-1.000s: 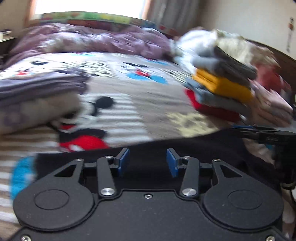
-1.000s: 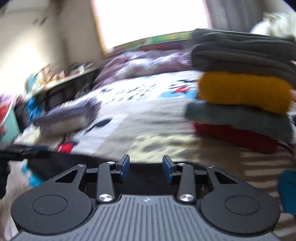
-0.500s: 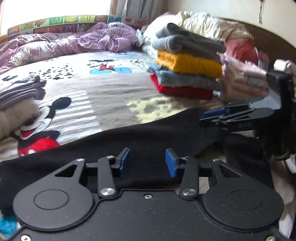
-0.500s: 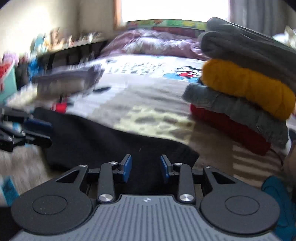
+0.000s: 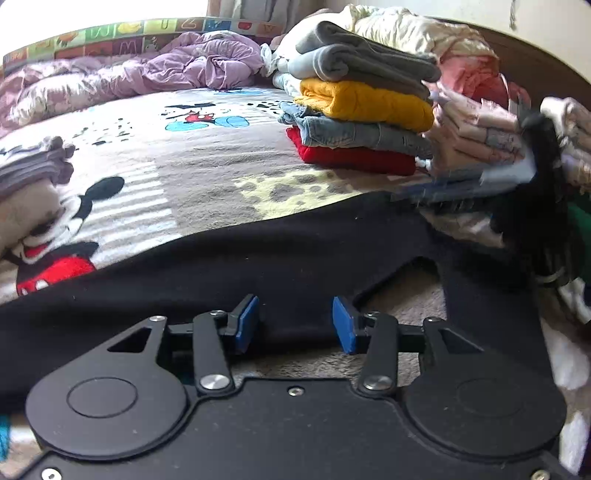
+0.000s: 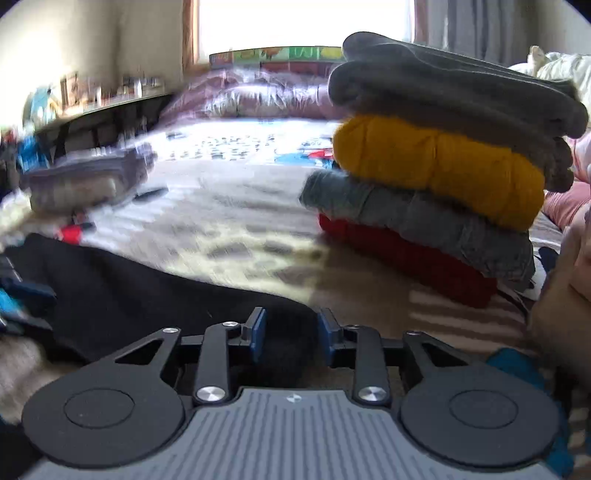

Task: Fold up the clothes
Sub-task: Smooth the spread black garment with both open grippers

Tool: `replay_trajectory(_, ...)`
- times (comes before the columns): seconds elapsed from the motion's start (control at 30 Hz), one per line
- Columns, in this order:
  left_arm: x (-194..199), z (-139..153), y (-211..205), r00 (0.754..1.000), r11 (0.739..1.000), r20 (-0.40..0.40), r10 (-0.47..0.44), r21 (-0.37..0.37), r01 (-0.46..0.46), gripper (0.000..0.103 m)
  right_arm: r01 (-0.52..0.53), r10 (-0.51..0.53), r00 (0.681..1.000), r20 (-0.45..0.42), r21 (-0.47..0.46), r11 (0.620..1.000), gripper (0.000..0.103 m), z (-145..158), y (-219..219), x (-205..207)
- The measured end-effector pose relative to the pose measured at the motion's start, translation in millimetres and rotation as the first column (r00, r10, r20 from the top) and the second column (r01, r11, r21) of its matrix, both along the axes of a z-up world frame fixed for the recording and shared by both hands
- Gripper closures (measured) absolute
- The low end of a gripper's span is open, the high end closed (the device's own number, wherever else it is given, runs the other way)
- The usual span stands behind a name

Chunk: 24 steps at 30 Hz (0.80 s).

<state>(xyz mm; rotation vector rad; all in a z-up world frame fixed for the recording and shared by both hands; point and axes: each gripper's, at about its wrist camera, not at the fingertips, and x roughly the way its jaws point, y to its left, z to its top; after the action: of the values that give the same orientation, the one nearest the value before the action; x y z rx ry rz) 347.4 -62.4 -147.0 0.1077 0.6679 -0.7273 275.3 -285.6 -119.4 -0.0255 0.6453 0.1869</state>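
Trousers [image 5: 295,251], or some black garment with a notch cut into its near edge like the fork of two legs, lie spread flat across the near part of the bed [image 5: 207,155], most likely laid out so the cloth can be folded without creases. The left gripper [image 5: 295,325] hangs low over the near hem with its blue pads apart and cloth lying between them but not pinched, so it is released. The right gripper [image 6: 290,334] sits over the right end of the same cloth, jaws also apart and gripping nothing; in the left view it shows as a dark blur at the right edge. Both seem poised at opposite ends so each can take a hem and lift the garment evenly. Far right stands a neat stack of folded clothes [image 5: 362,110]: red at the bottom, then denim blue, mustard yellow and grey on top, set aside from the working space, likely as finished work. A smaller folded pile [image 5: 29,173] rests at the left, well apart. Behind, a crumpled purple quilt [image 5: 147,74] is pushed to the far side. The bedspread carries Mickey Mouse pictures, and the coloured strip [image 5: 122,35] under the window shows alphabet tiles, with U and Z readable.
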Motion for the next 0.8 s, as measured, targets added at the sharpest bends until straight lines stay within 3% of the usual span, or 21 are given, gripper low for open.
replay_trajectory(0.13, 0.4, -1.1, 6.7, 1.0, 0.999, -0.019, 0.014, -0.029, -0.015, 0.059, 0.049, -0.05, 0.999, 0.015, 0.083, 0.995, 0.066, 12.5, -20.5, -5.1)
replay_trajectory(0.23, 0.9, -1.8, 11.4, 0.999, 0.998, -0.031, 0.025, -0.049, -0.026, 0.059, 0.022, -0.015, 0.999, -0.032, 0.245, 0.969, 0.058, 11.4, -42.9, -4.1)
replay_trajectory(0.33, 3.0, -4.2, 14.3, 0.998, 0.997, -0.048, 0.031, -0.064, -0.034, 0.059, -0.001, 0.022, 0.996, -0.083, 0.247, 0.969, 0.058, -0.6, -42.6, 0.6)
replay_trajectory(0.4, 4.7, -4.9, 14.2, 0.998, 0.997, -0.054, 0.033, -0.064, -0.037, 0.059, -0.023, 0.052, 0.994, -0.1, 0.272, 0.962, 0.065, -4.8, -39.6, 4.1)
replay_trajectory(0.43, 5.4, -5.1, 14.2, 0.998, 0.997, -0.056, 0.034, -0.064, -0.038, 0.059, -0.034, 0.067, 0.992, -0.105, 0.284, 0.958, 0.08, -5.8, -37.9, 4.9)
replay_trajectory(0.53, 7.6, -5.7, 13.9, 0.997, 0.997, -0.063, 0.037, -0.064, -0.041, 0.059, -0.047, 0.067, 0.995, -0.074, 0.248, 0.968, 0.092, 0.6, -29.9, 1.1)
replay_trajectory(0.67, 10.5, -6.4, 13.6, 0.997, 0.997, -0.072, 0.041, -0.063, -0.045, 0.059, -0.02, 0.027, 0.999, -0.023, 0.262, 0.965, 0.095, 10.3, -33.6, -1.2)
replay_trajectory(0.8, 13.4, -7.1, 13.2, 0.996, 0.997, -0.081, 0.045, -0.063, -0.05, 0.052, 0.034, -0.015, 0.995, -0.095, 0.202, 0.979, 0.094, -11.8, -32.1, 12.3)
